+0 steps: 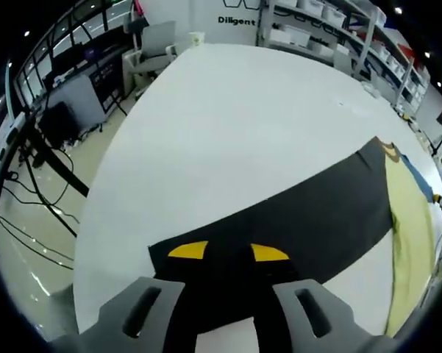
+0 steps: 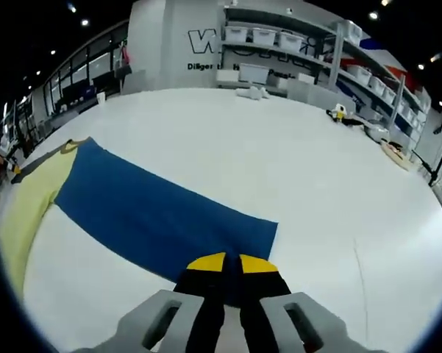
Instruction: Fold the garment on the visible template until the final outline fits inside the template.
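On white table [image 1: 228, 110], black sleeve [image 1: 294, 213], blue sleeve [image 2: 154, 209] spread flat

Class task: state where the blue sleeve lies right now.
In the right gripper view the blue sleeve stretches flat across the white table, from the yellow garment body at left to the right tongs, whose tips rest on its end.

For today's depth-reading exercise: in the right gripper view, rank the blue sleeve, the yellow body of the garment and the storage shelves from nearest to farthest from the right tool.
1. Blue sleeve: directly at the right tool, its end at the tips.
2. Yellow body: beyond the sleeve, far left.
3. Storage shelves: past the white table, along the back wall.
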Demonstrator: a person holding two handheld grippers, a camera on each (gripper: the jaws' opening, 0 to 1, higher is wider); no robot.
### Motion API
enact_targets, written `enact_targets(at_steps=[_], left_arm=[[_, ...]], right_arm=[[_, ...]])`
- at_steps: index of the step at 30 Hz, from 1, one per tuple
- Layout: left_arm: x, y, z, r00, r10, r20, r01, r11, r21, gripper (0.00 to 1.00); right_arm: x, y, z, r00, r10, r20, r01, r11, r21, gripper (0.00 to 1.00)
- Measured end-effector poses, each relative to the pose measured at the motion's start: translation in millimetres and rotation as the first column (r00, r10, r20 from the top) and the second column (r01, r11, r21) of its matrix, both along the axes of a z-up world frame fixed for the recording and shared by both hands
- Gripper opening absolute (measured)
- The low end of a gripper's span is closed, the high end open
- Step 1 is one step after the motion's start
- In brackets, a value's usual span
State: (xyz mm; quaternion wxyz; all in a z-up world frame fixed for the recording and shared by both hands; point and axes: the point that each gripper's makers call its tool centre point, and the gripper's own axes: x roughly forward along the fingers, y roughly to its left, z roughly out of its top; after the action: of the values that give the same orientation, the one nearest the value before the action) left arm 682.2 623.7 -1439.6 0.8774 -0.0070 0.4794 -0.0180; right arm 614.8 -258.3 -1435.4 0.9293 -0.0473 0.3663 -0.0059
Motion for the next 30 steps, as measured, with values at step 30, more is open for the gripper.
enact_targets(at_steps=[30], left_arm=[[-79.2, -161.0, 52.7, 0.914, -0.369, 0.168, 0.389, 0.916, -0.102, 0.36]], right_arm=[[-33.9, 187.0, 39.4, 0.877, 0.462, 0.132, -0.471, 0.881, 0.043, 0.18]])
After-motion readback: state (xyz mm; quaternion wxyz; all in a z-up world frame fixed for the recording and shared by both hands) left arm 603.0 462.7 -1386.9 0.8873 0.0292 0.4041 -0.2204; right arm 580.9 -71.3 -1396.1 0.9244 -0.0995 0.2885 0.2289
